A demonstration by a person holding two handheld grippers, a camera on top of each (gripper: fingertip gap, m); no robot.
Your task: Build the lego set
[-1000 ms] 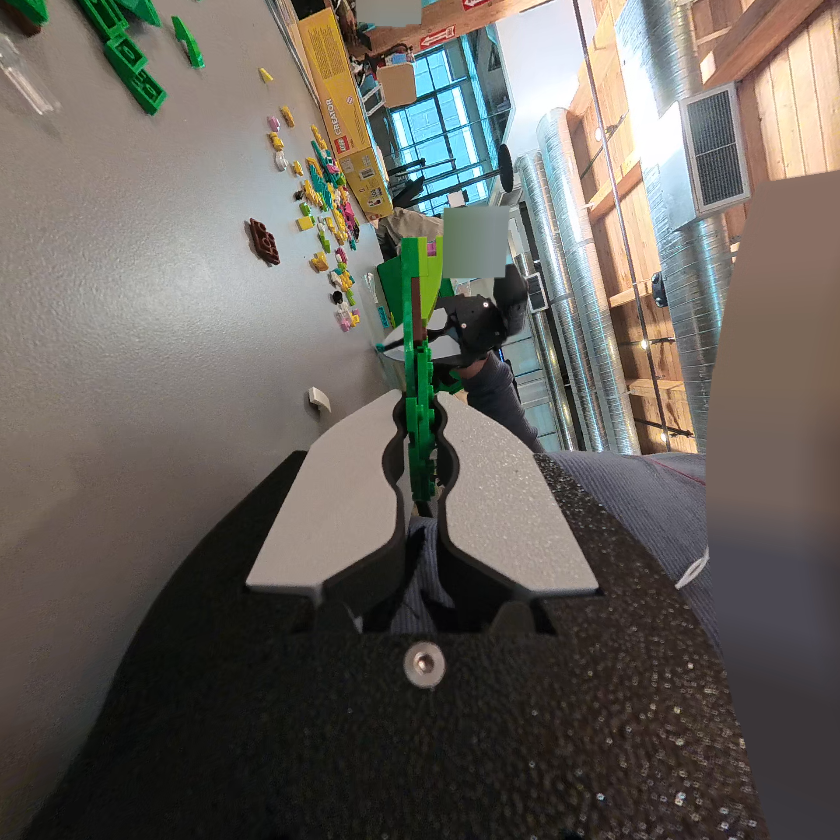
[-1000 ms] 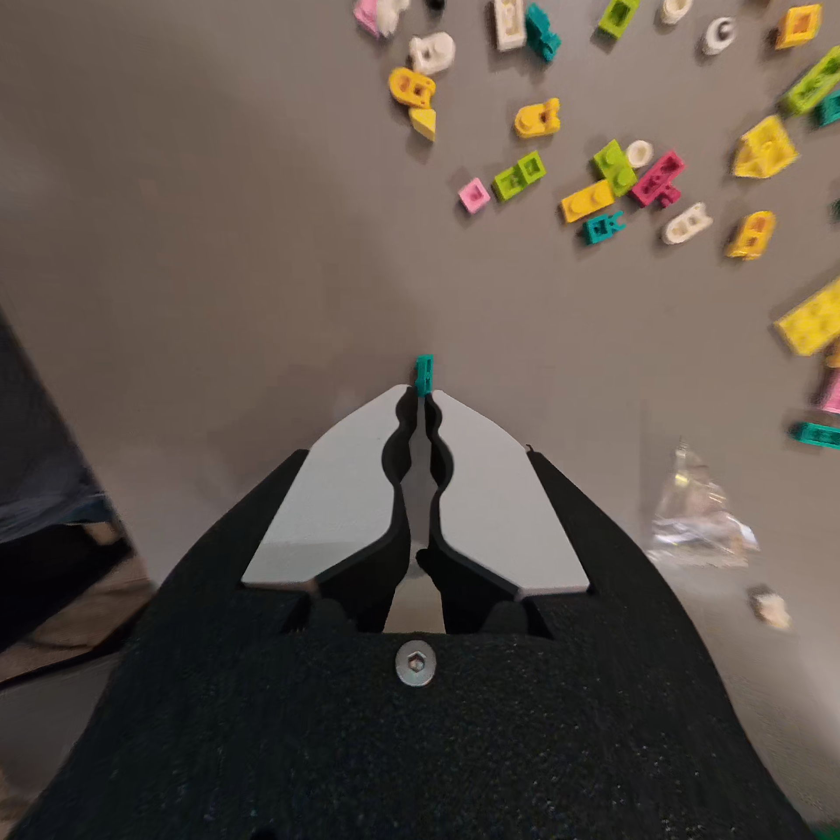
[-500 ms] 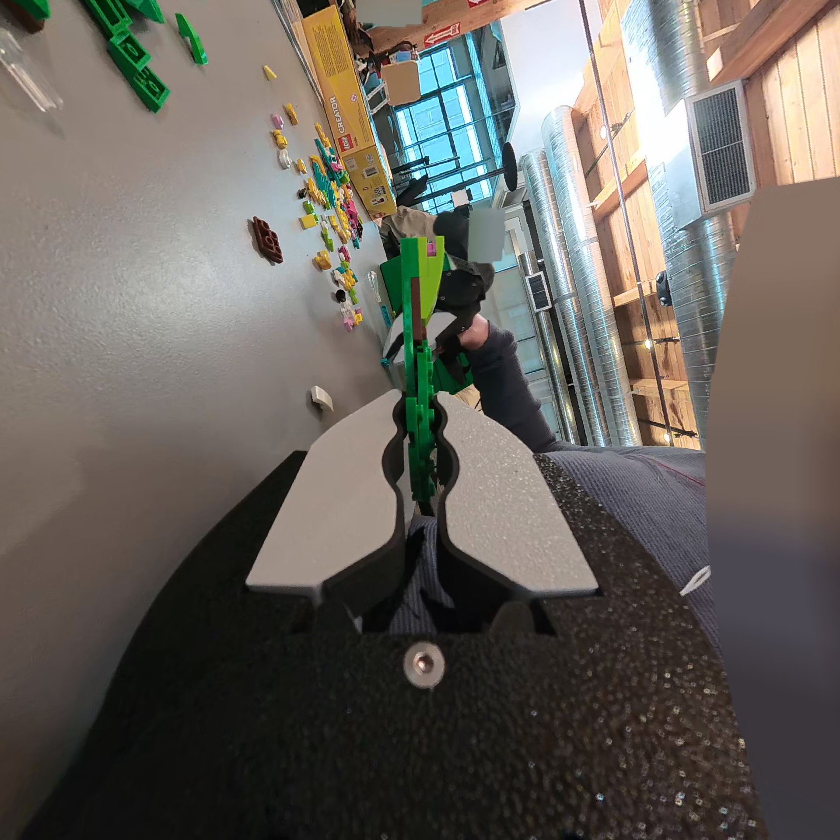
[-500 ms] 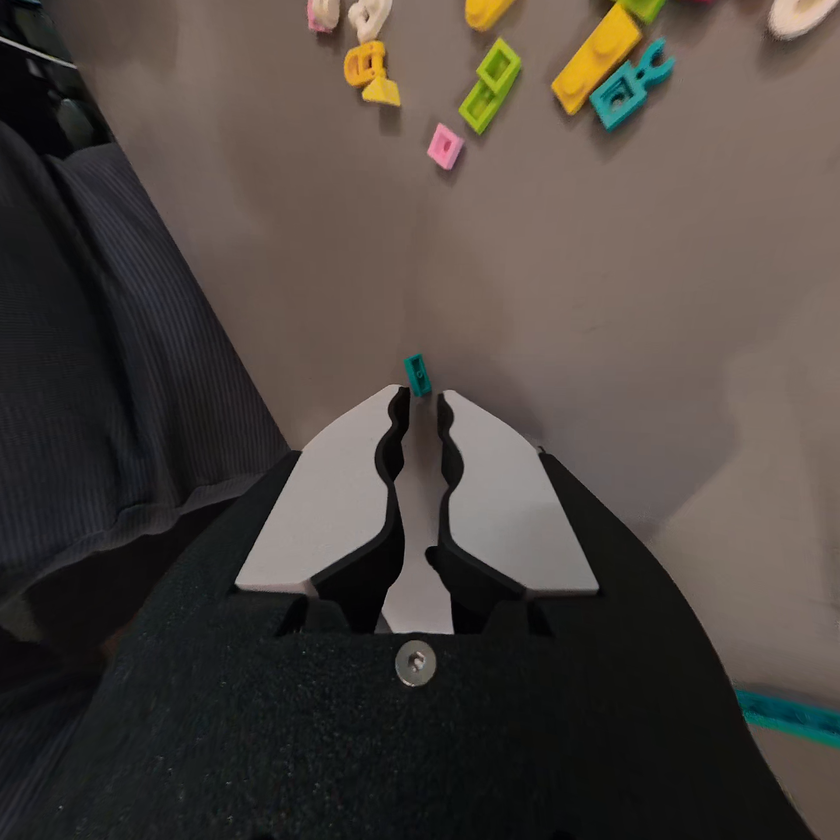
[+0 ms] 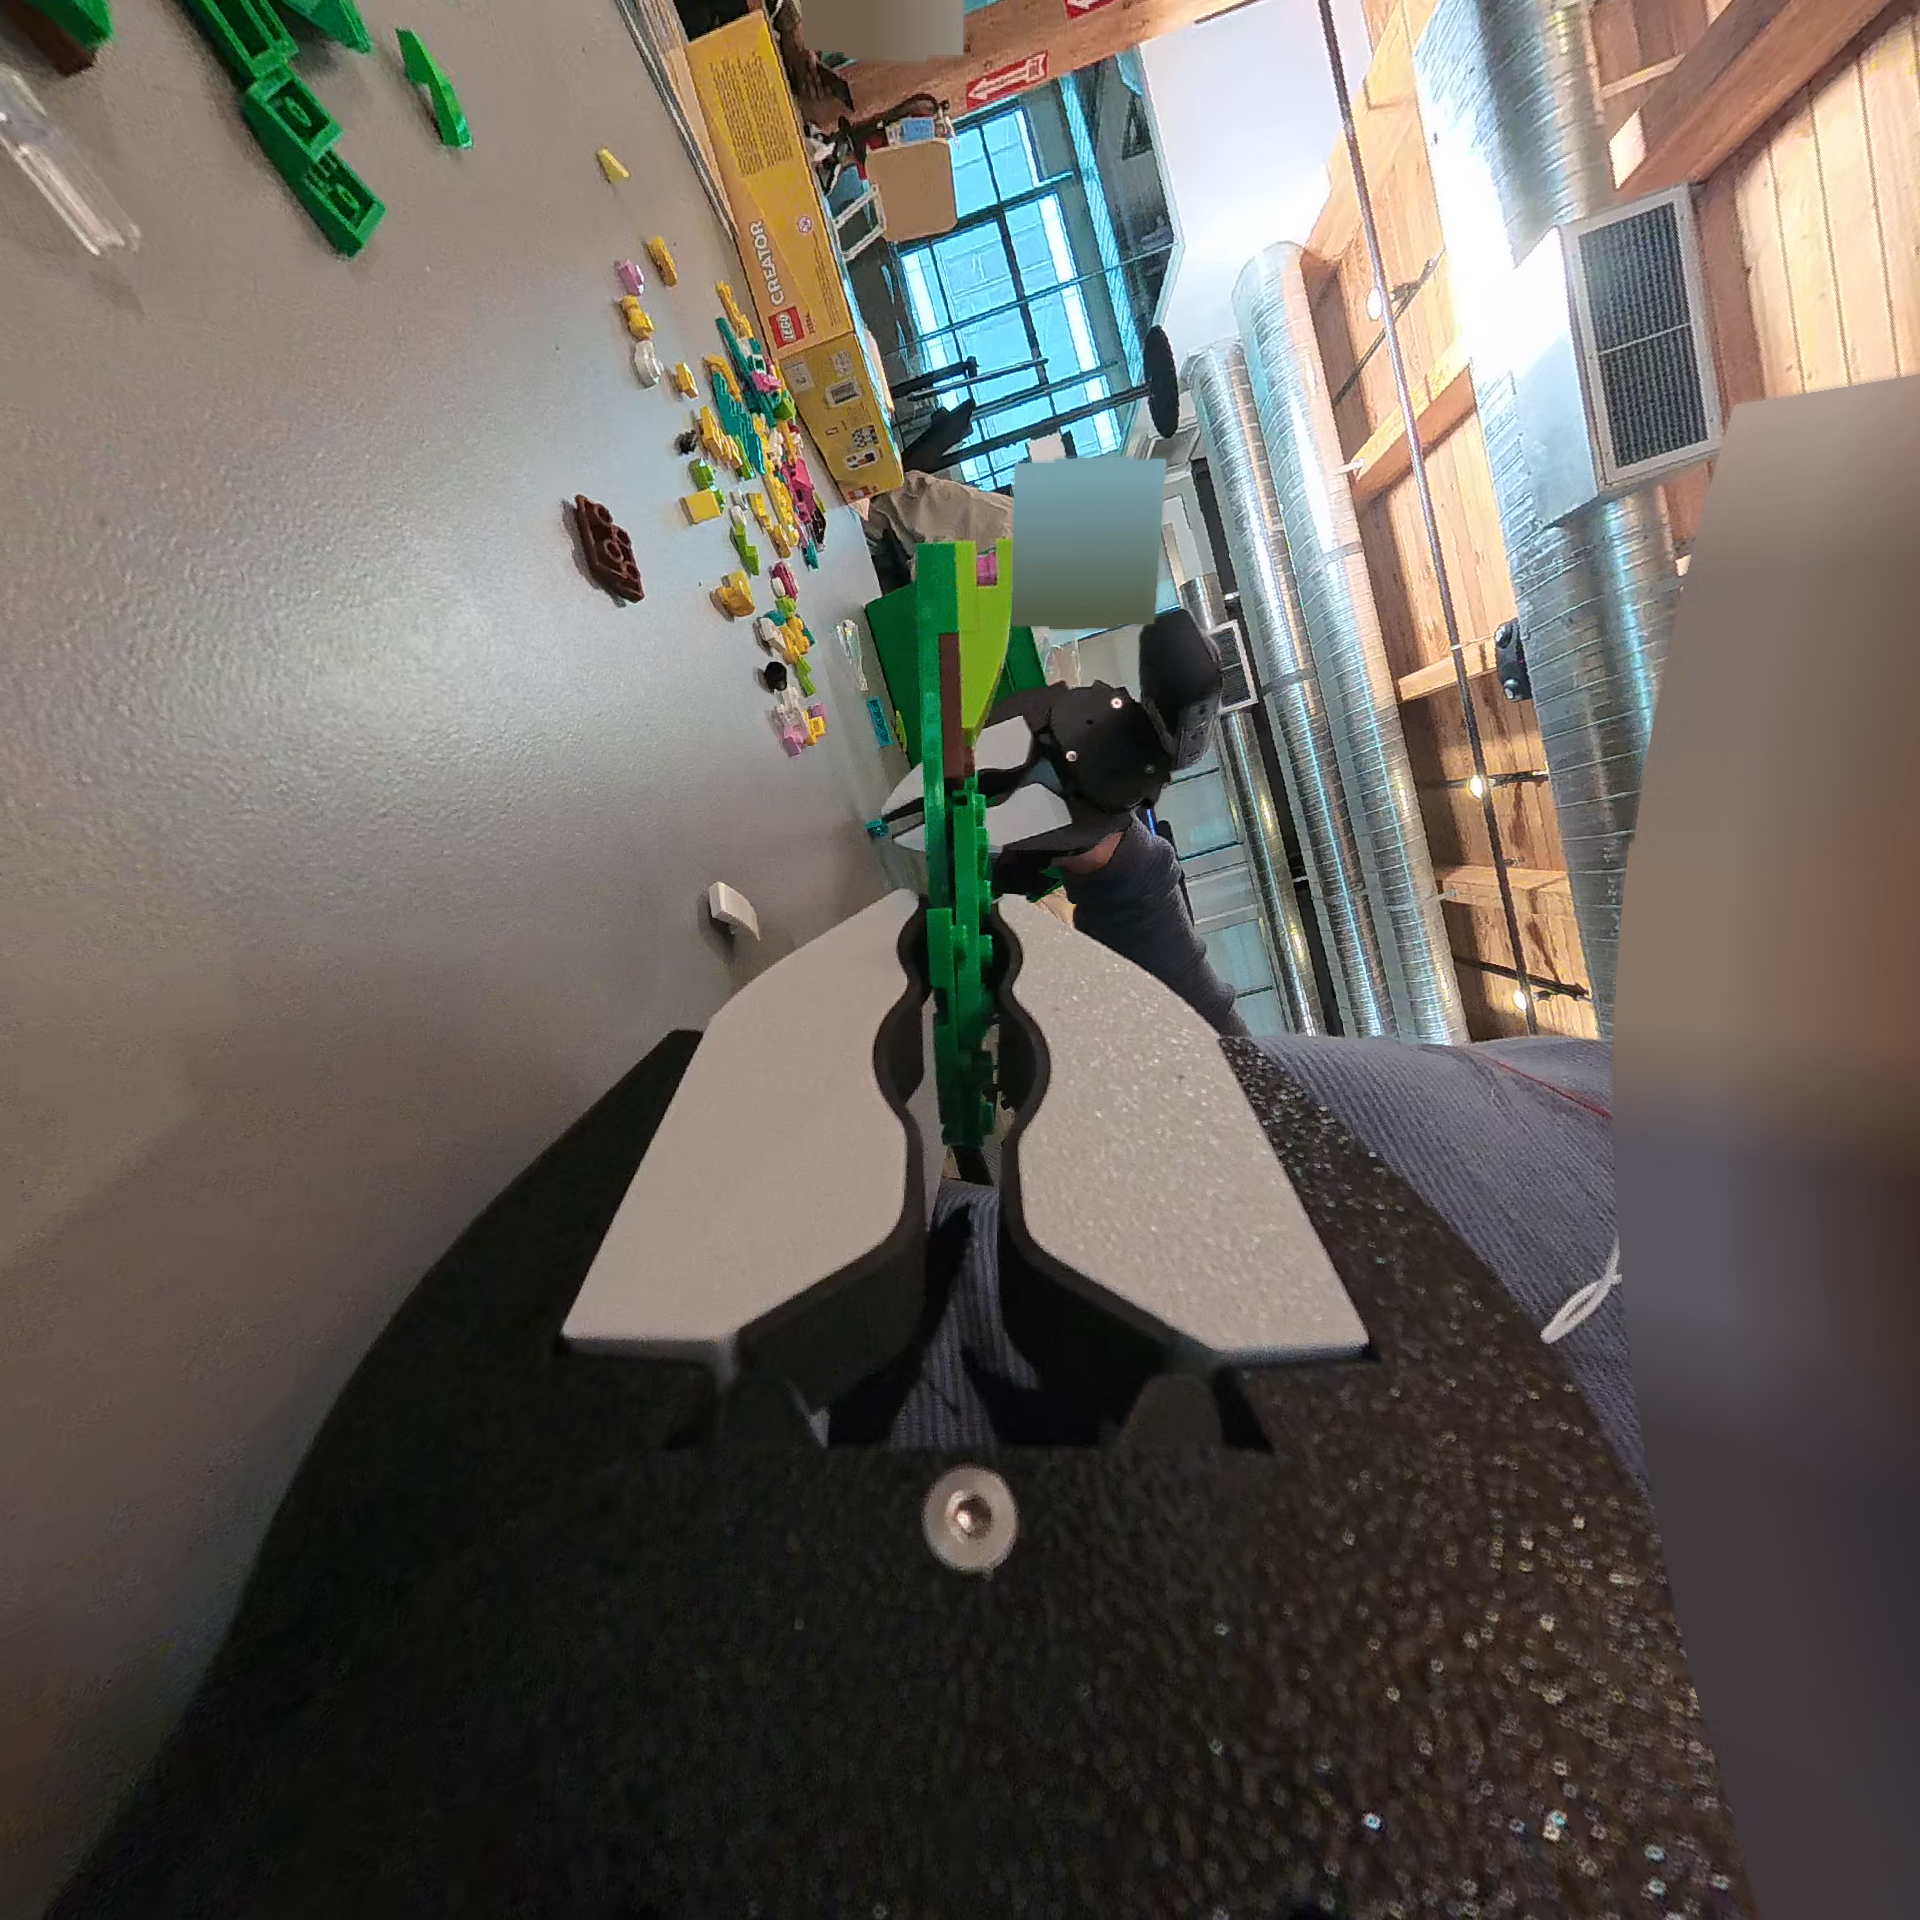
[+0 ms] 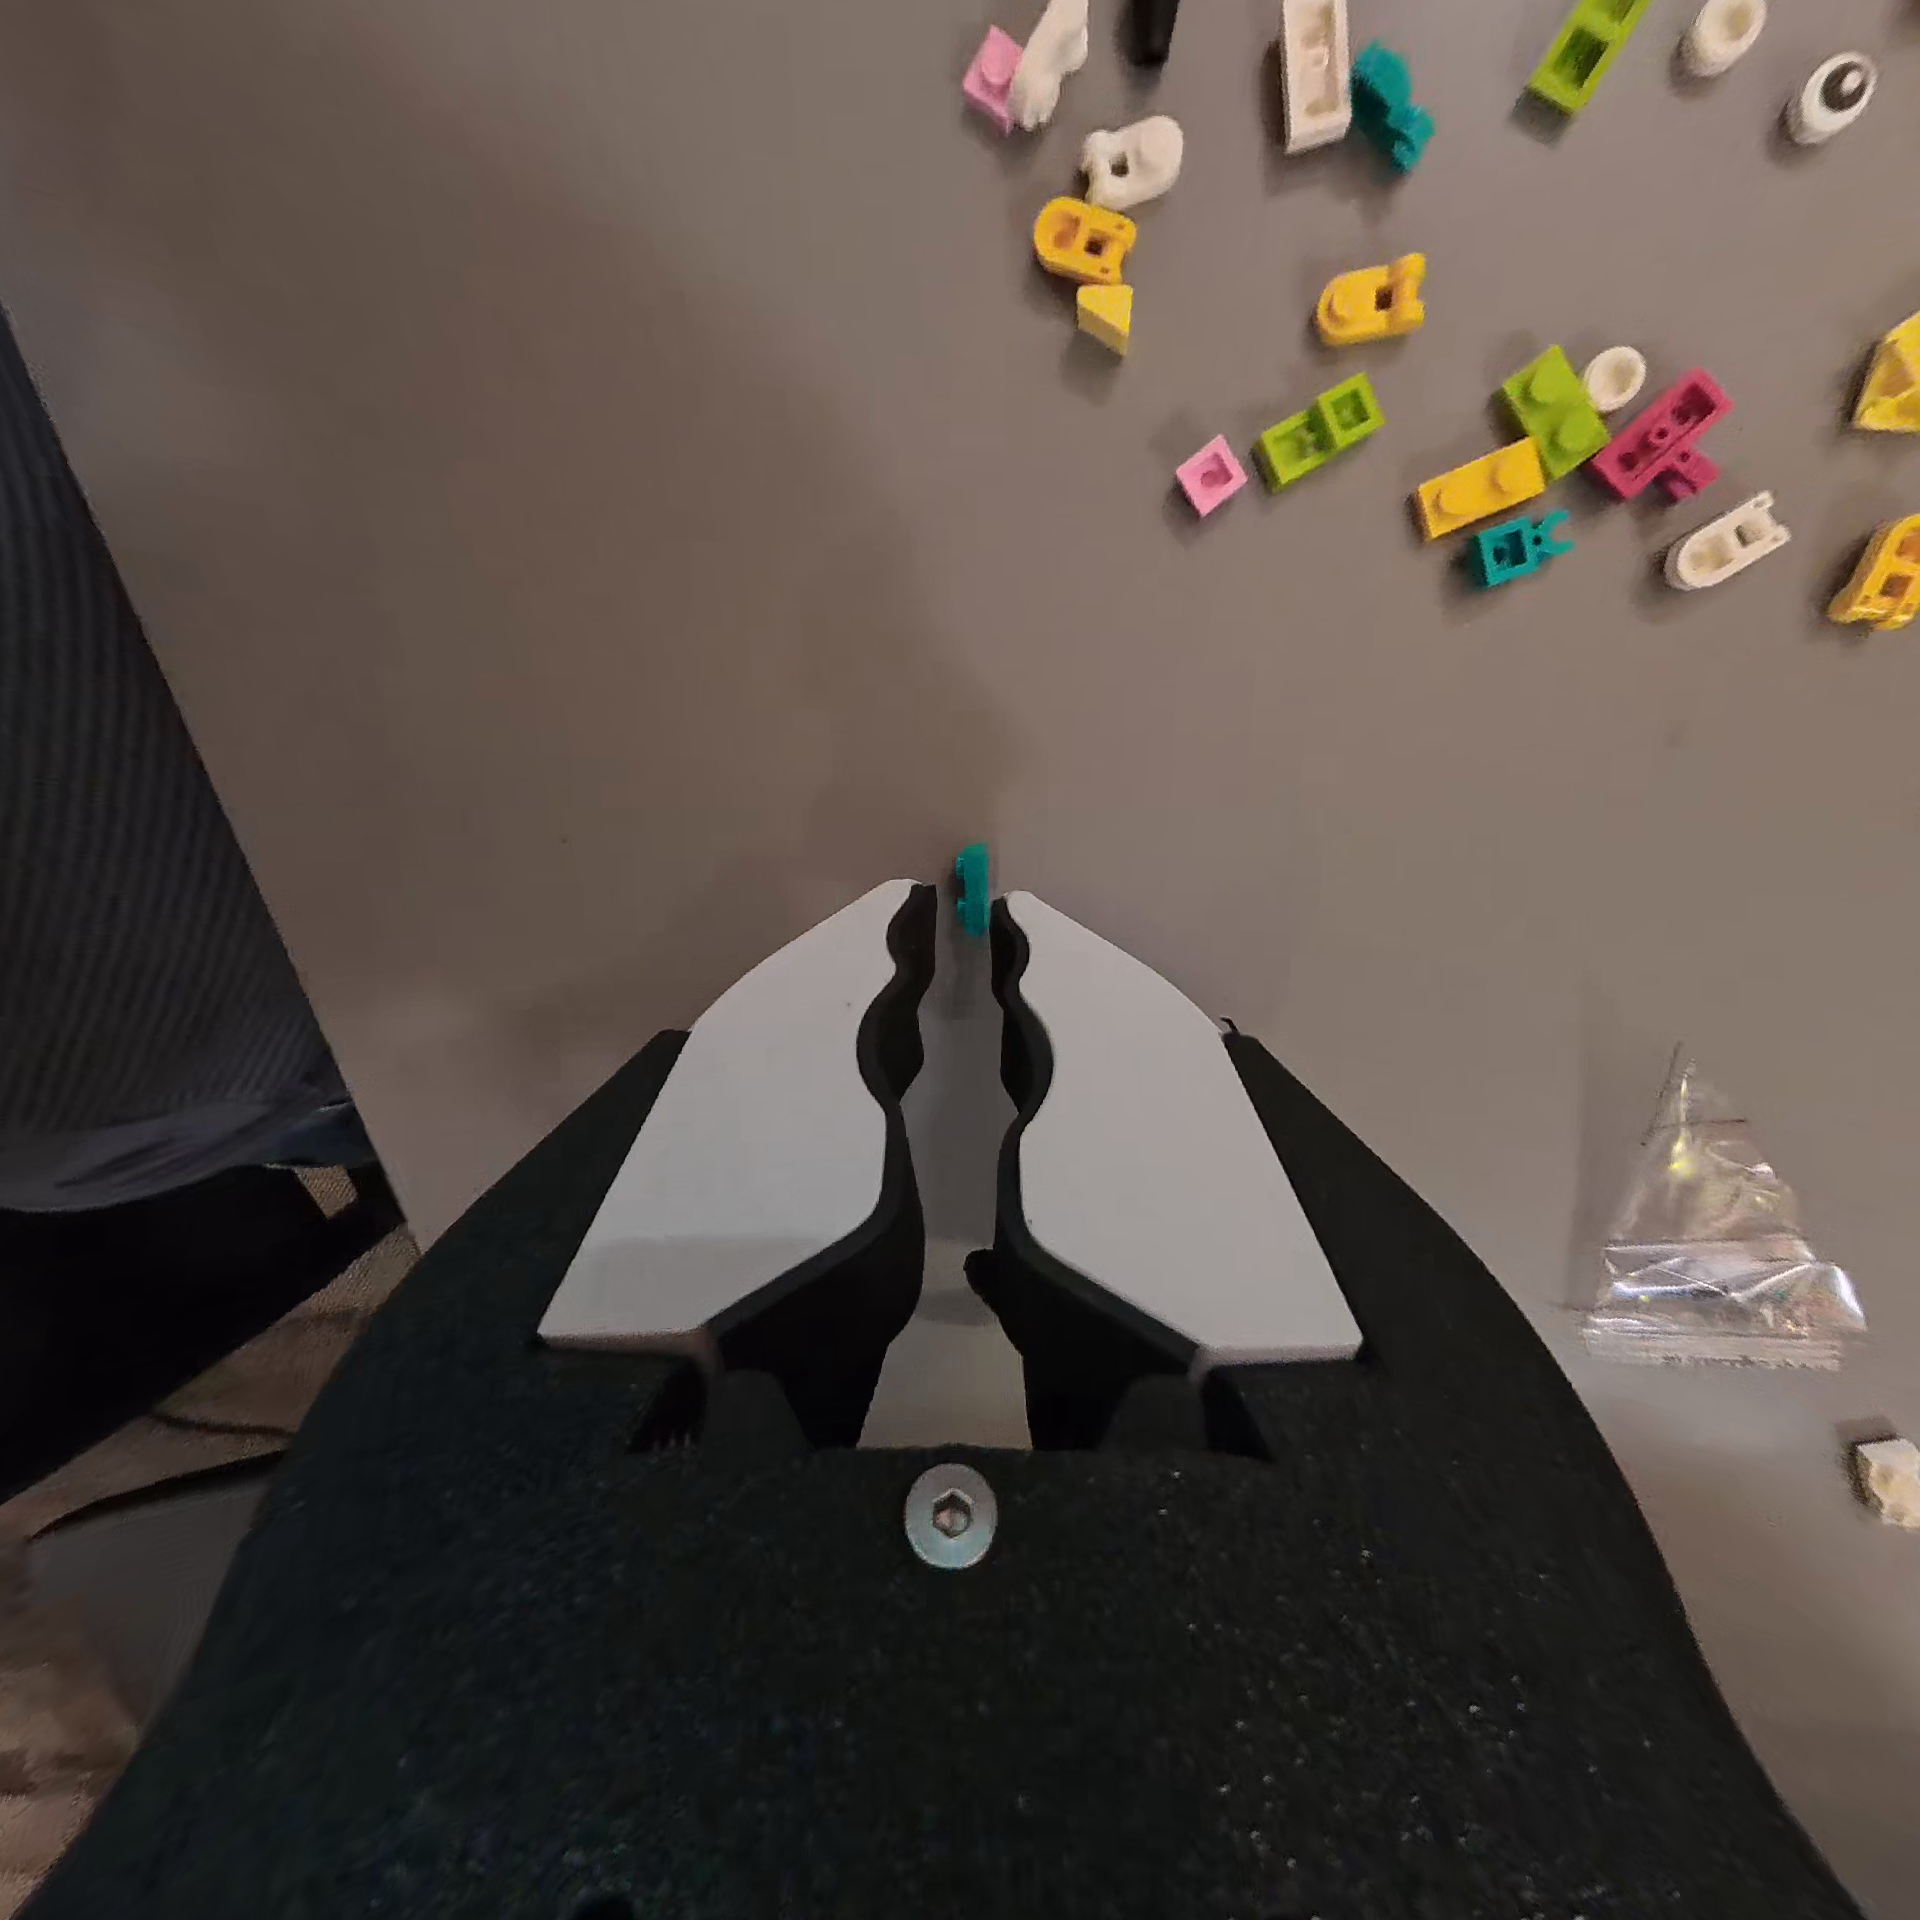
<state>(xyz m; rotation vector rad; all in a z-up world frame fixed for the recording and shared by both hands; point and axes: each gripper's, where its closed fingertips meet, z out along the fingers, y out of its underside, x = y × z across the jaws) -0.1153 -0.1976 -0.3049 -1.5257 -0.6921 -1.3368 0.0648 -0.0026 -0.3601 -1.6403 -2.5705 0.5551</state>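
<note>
My left gripper (image 5: 961, 914) is shut on a flat green lego assembly (image 5: 951, 727). It holds the assembly edge-on in the air, with lime, brown and pink parts at the far end. My right gripper (image 6: 963, 902) has a small teal piece (image 6: 971, 894) upright between its fingertips. Its jaws stand a narrow gap apart around the piece, low over the grey table (image 6: 623, 520). In the left wrist view the right gripper (image 5: 904, 821) sits just behind the assembly.
Loose yellow, lime, pink, white and teal pieces (image 6: 1496, 488) lie at the upper right. A clear plastic bag (image 6: 1714, 1247) lies to the right. A person's dark-clothed lap (image 6: 125, 831) is at the left. A yellow box (image 5: 790, 260), green plates (image 5: 301, 135) and a brown piece (image 5: 608, 545) lie farther off.
My right gripper's jaws widened slightly around the teal piece, which tilted and now stands upright. The right gripper swung toward the table edge and back. My left gripper kept still.
</note>
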